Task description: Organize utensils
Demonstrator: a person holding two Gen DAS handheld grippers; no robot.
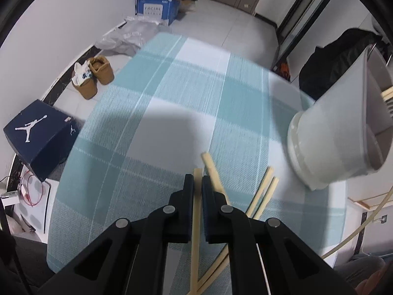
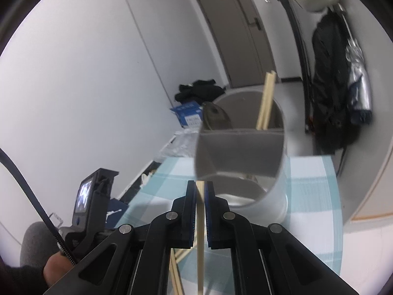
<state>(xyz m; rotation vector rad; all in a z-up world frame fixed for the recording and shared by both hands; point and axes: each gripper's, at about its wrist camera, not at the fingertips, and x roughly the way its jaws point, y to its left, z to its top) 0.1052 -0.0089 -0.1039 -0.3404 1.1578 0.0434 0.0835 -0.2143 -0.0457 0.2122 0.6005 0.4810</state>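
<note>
My left gripper (image 1: 197, 180) is shut on one wooden chopstick (image 1: 195, 233), low over the checked tablecloth (image 1: 152, 127). Three more chopsticks (image 1: 264, 191) lie loose on the cloth beside and under it. My right gripper (image 2: 200, 188) is shut on another chopstick (image 2: 200, 233), held just in front of the white divided utensil holder (image 2: 242, 152). The holder's back compartment has two chopsticks (image 2: 265, 103) standing in it and a dark spoon (image 2: 216, 118). The holder also shows at the right in the left wrist view (image 1: 334, 123).
The other hand-held gripper (image 2: 91, 206) shows at the lower left of the right wrist view. On the floor left of the table are a dark shoe box (image 1: 39, 137), brown shoes (image 1: 95, 76) and a blue carton (image 1: 157, 6). A black bag (image 1: 336, 61) hangs behind the holder.
</note>
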